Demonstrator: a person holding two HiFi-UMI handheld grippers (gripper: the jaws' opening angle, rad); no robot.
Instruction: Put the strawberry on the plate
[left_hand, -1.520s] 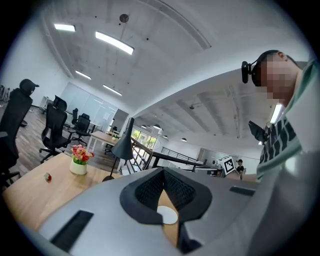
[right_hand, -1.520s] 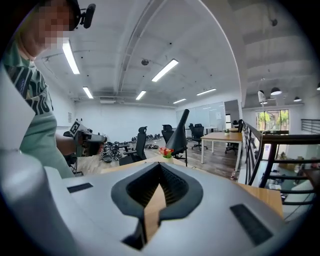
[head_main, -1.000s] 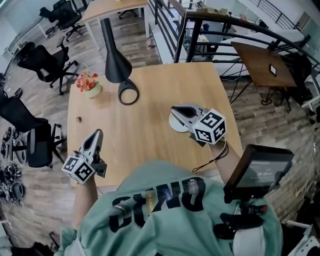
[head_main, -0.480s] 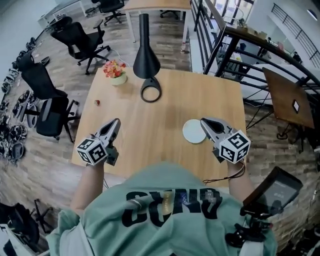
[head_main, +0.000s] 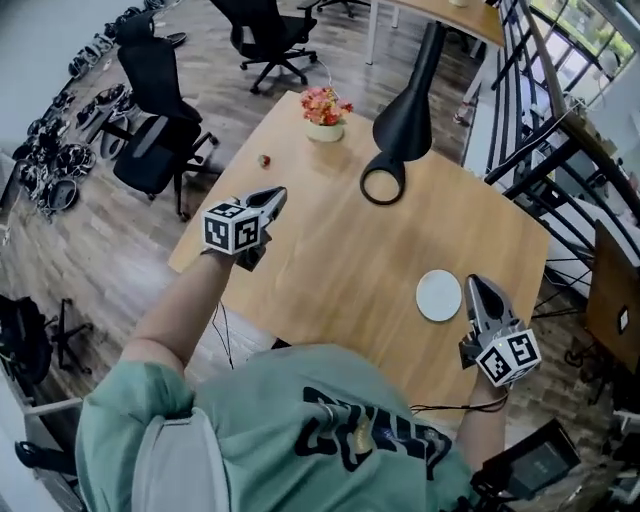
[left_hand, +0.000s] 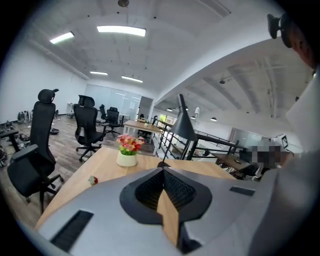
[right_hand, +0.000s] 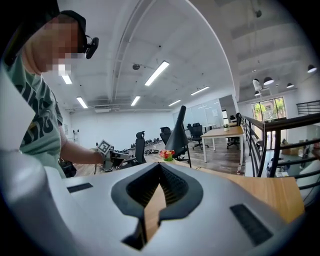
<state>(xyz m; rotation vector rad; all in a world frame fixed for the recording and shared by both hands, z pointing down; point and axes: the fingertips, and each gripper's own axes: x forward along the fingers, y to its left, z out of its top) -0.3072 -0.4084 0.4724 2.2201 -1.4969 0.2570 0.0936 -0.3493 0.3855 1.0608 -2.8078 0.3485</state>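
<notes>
Strawberry (head_main: 265, 160) beyond left hand-held gripper (head_main: 277, 194) (apart)

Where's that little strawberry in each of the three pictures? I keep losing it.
Head view: strawberry in the upper middle, just lower left of the flower pot.
Left gripper view: strawberry at lower left, below and left of the flower pot.
Right gripper view: not visible.
Shared landmark: the flower pot, seen in all three.

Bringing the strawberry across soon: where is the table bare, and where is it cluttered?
Bare wood spans the middle of the table, between the left gripper, the lamp and the plate. The far end is busier: strawberry and flower pot beside the lamp.
</notes>
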